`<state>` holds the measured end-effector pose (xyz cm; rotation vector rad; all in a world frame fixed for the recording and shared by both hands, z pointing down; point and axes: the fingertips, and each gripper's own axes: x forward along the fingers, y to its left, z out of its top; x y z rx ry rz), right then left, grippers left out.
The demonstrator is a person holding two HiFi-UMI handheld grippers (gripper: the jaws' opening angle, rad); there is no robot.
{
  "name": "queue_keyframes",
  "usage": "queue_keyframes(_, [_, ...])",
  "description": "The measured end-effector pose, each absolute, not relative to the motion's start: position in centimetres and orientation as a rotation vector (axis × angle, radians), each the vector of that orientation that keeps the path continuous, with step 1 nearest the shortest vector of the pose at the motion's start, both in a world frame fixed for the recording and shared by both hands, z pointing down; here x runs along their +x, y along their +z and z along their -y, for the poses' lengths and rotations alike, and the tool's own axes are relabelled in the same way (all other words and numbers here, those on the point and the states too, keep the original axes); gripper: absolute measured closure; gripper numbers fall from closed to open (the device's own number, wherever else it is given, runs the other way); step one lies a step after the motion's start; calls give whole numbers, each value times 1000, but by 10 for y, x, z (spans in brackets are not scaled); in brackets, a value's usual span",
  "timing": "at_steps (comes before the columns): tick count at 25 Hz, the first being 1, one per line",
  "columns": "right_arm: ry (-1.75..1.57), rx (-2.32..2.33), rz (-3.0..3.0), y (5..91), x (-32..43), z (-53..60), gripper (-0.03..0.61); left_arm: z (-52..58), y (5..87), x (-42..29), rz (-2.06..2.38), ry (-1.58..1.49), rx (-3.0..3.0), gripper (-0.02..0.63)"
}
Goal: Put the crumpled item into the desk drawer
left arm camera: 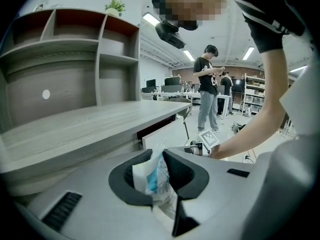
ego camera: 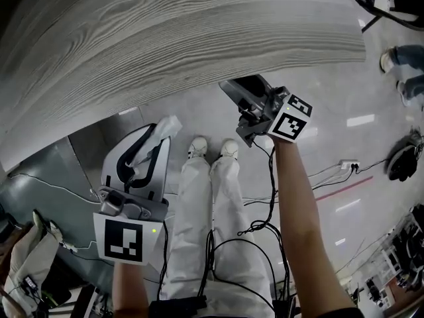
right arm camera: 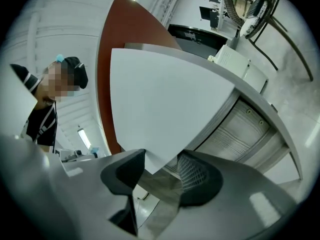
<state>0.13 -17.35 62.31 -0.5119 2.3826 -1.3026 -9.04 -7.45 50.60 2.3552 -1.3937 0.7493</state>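
Left gripper [left arm camera: 157, 171]: closed on the crumpled item [left arm camera: 154, 178], a white and blue wad pinched between both jaws, its ends sticking out above and below them.
Crumpled item's place: it is held in the air at the person's lower left, out in front of the desk top [ego camera: 165, 38] and well apart from the drawer.
Right gripper [right arm camera: 160, 171]: closed on the drawer front [right arm camera: 160, 99]; a corner of the white panel is clamped between the two jaws.
Drawer: it is seen from the left gripper view drawn a little way out from under the desk, a dark red interior [left arm camera: 156, 126] showing in the gap behind the front.
In the way: in the head view the drawer is covered by the overhanging grey wood-grain top, and only the right gripper at its edge is seen.
On the desk: a shelf unit [left arm camera: 75, 44] is stood at the back, with a small plant [left arm camera: 115, 5] on top.
Below: the person's white-trousered legs [ego camera: 199, 224] and white shoes [ego camera: 198, 147] are seen, with black cables [ego camera: 265, 224] trailed over the floor and a power strip [ego camera: 350, 165] to the right.
Background: a standing person [left arm camera: 206, 84] in a black shirt is seen beyond the desk, among tables and shelving.
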Motion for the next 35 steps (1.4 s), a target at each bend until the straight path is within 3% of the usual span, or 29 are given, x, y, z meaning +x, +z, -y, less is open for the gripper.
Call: queue_keyframes(35, [-1267,-377,-2362,625,28,128,459,76,489,-84,1408,726,2398,549])
